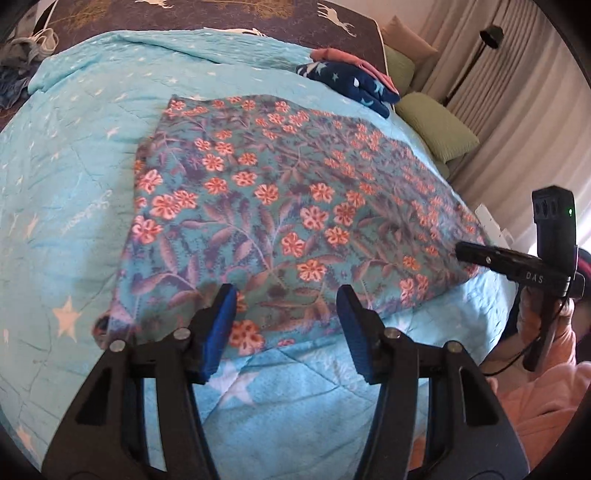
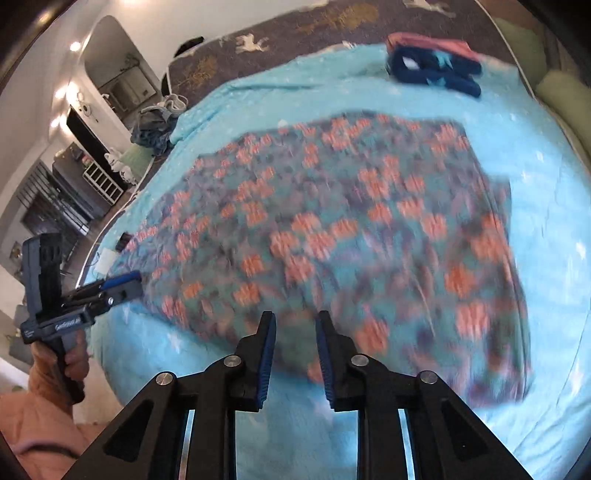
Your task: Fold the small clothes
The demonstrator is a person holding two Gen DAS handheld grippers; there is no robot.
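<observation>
A floral cloth, teal with orange flowers and purple leaves, lies spread flat on the light blue star-print quilt that covers the bed. In the left wrist view it fills the middle of the scene, its near edge running just beyond the fingertips and its right side reaching toward the quilt's right edge.

The left claw hangs over the near edge of the cloth with its blue-padded fingers spread wide apart, released and holding nothing. Seen from the right wrist camera, the same claw points in at the cloth's near left corner; whether it touches the fabric there cannot be told.

The right claw hovers at the near edge of the cloth, which is heavily blurred in this view. Its jaws stand apart with a narrower gap than the left one's, and nothing sits between them. From the left wrist camera the right claw shows side-on at the cloth's near right corner, its tip just at the fabric's edge.

At the far right of the quilt lies a small pile: a navy garment with stars touching a pink garment behind it. A dark bedspread with white deer shows beyond the quilt's far edge. Green pillows lie off the right side of the bed, by pale curtains.
</observation>
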